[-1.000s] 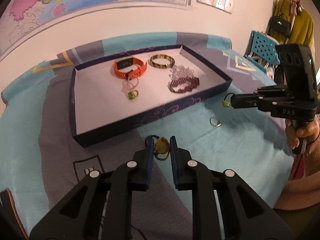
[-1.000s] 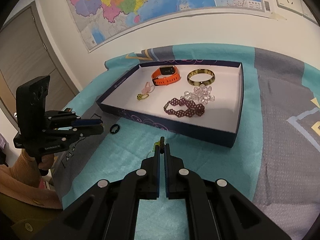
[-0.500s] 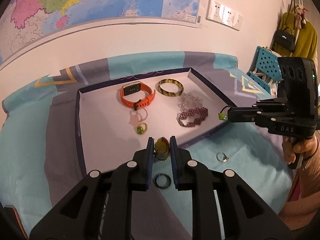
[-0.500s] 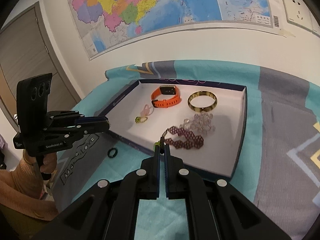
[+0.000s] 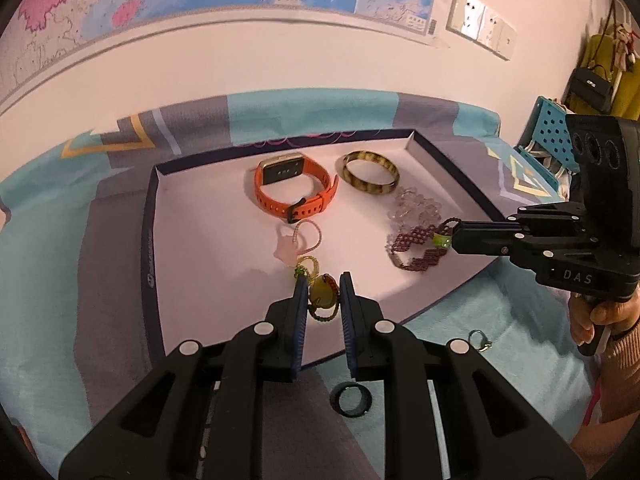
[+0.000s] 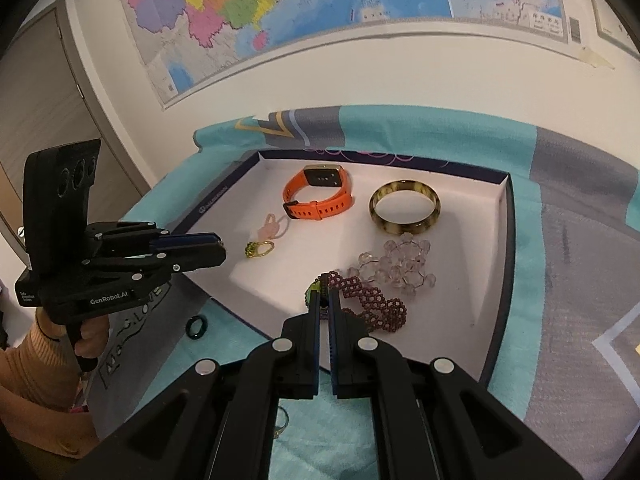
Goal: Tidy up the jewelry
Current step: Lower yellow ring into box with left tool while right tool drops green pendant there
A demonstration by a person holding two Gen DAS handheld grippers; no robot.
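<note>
Left gripper point(image 5: 323, 288) pinches an amber-stone ring point(image 5: 322, 295) over the tray's point(image 5: 154, 216) near edge. Right gripper point(image 6: 324, 300), nearly closed, clamps a small green ring point(image 6: 312, 290) above the maroon beaded bracelet point(image 6: 374, 300) inside.

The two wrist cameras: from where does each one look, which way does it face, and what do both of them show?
Left wrist: sits behind the left gripper, faces the tray and wall map; shows its fingers shut on a yellow stone ring, plus the right gripper.
Right wrist: sits behind the right gripper, faces the tray from the other side; shows the left gripper and hand.
Shared: orange watch, striped bangle.
</note>
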